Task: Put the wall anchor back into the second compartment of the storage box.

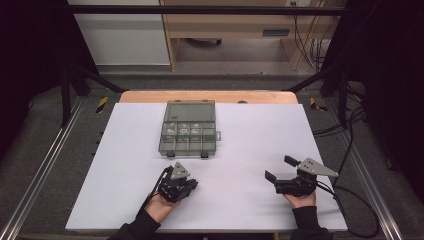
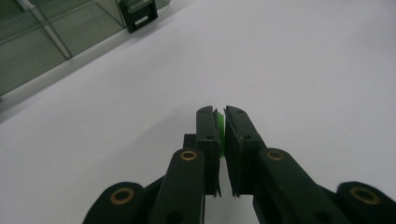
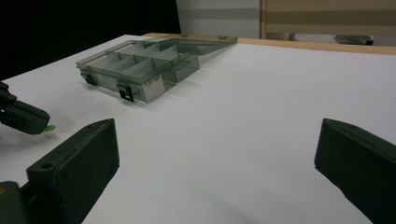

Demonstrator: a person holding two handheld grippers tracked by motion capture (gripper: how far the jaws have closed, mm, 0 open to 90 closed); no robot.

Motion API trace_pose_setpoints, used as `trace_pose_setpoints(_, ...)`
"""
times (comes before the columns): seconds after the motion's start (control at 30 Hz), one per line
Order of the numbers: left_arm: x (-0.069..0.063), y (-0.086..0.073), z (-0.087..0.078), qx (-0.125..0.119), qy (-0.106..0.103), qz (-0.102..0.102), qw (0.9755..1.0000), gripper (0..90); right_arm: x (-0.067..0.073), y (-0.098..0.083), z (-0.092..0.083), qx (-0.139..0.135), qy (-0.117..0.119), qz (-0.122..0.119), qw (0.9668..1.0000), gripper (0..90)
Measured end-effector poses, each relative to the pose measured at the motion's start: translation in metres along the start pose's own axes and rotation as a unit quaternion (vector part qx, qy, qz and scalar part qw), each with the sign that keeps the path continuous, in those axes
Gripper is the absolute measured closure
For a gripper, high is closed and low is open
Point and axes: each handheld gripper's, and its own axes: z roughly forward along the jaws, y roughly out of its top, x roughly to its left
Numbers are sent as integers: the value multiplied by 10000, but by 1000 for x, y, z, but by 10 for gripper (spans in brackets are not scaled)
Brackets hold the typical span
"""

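Note:
A small green piece [image 2: 220, 128] is pinched between the two black jaws of my left gripper [image 2: 220, 112], which is shut on it just over the white tabletop. From the high view, that left gripper [image 1: 192, 186] sits at the near left of the board, below the box. In the right gripper view, the green piece [image 3: 49, 127] pokes out of the left gripper's tip [image 3: 25, 119]. My right gripper [image 1: 280, 168] rests at the near right, open, with nothing between its wide-set jaws [image 3: 215, 135].
A smoky clear compartment box [image 1: 189, 132] lies open on the white board [image 1: 260, 130], its lid folded back and small parts in its upper row. Its front latches [image 2: 137, 16] face the grippers. Dark frame rails run along both sides.

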Motion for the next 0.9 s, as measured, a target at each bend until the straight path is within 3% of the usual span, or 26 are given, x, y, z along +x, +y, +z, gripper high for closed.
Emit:
trace_pose_setpoints(0.57, 9, 14, -22, -309, 64, -41, 9995, 846, 0, 0, 0, -22, -10, -26, 10000, 3)
trace_pose_setpoints(0.9, 24, 29, -30, -420, 200, -69, 9989, 846, -1, 0, 0, -14, -12, -29, 10000, 3)
